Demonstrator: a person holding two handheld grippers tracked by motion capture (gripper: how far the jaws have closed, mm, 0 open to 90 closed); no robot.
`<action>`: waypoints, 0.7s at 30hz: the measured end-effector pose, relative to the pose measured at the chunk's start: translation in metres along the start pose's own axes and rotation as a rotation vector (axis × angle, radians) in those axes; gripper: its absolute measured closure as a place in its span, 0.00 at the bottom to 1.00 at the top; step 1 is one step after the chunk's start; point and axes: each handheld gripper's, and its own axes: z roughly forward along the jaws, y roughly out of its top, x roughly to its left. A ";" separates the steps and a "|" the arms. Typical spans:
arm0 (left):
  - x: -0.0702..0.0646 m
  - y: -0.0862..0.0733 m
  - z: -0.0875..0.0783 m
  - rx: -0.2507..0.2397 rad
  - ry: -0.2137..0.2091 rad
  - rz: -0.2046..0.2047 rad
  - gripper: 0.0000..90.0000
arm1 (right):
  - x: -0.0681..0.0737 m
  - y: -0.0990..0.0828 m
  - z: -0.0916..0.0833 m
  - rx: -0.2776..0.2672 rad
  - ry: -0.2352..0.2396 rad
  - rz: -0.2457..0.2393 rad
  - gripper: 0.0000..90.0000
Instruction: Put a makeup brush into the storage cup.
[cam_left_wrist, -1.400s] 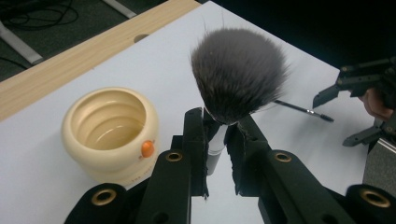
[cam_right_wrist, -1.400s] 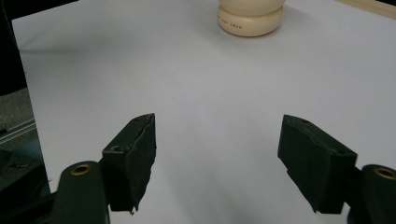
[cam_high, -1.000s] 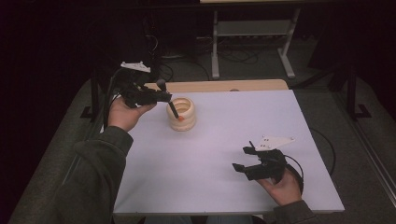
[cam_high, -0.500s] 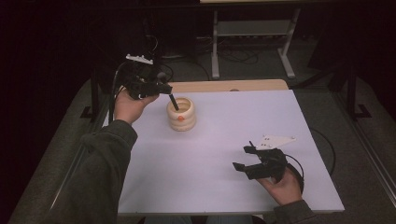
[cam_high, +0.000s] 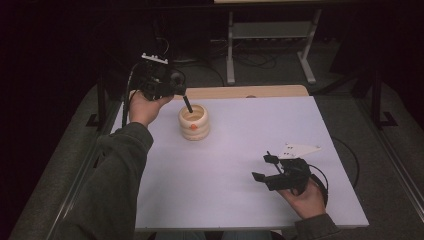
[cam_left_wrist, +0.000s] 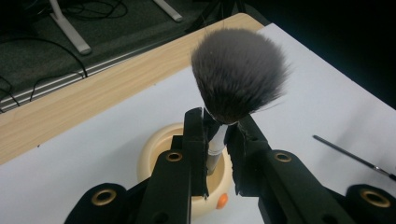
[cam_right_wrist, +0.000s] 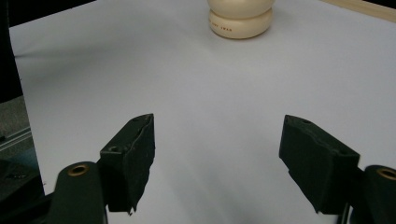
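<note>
My left gripper (cam_high: 179, 92) hangs over the table's far left, its jaws shut on a makeup brush (cam_high: 187, 104). The brush (cam_left_wrist: 238, 74) has a fluffy grey head past the fingertips of my left gripper (cam_left_wrist: 219, 123). Its silver-and-black handle slants down into the mouth of a cream ribbed cup (cam_high: 194, 121) with an orange dot. That cup (cam_left_wrist: 154, 149) sits right under the jaws. My right gripper (cam_high: 264, 167) rests at the front right with its jaws wide apart. In its own view the right gripper (cam_right_wrist: 217, 140) has bare white tabletop between the pads, and the cup (cam_right_wrist: 240, 16) stands far ahead.
The white table top (cam_high: 225, 150) has a wooden strip (cam_high: 240, 92) along its far edge. A thin dark rod (cam_left_wrist: 355, 156) lies on the table beyond the cup. A metal stand (cam_high: 270, 40) and cables are on the dark floor behind.
My left gripper has moved away from the person toward the table's far edge, with the brush still held over the cup. The right gripper has stayed where it was.
</note>
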 end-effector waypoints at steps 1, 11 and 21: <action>0.001 0.000 0.002 -0.007 0.004 -0.012 0.86 | -0.001 0.000 0.000 0.001 0.001 0.001 0.29; 0.014 -0.002 0.013 -0.002 0.004 -0.035 0.86 | -0.005 -0.001 -0.001 -0.002 0.003 0.016 0.28; 0.014 -0.005 0.026 0.028 0.004 -0.017 0.86 | -0.006 -0.002 -0.002 -0.004 0.001 0.019 0.28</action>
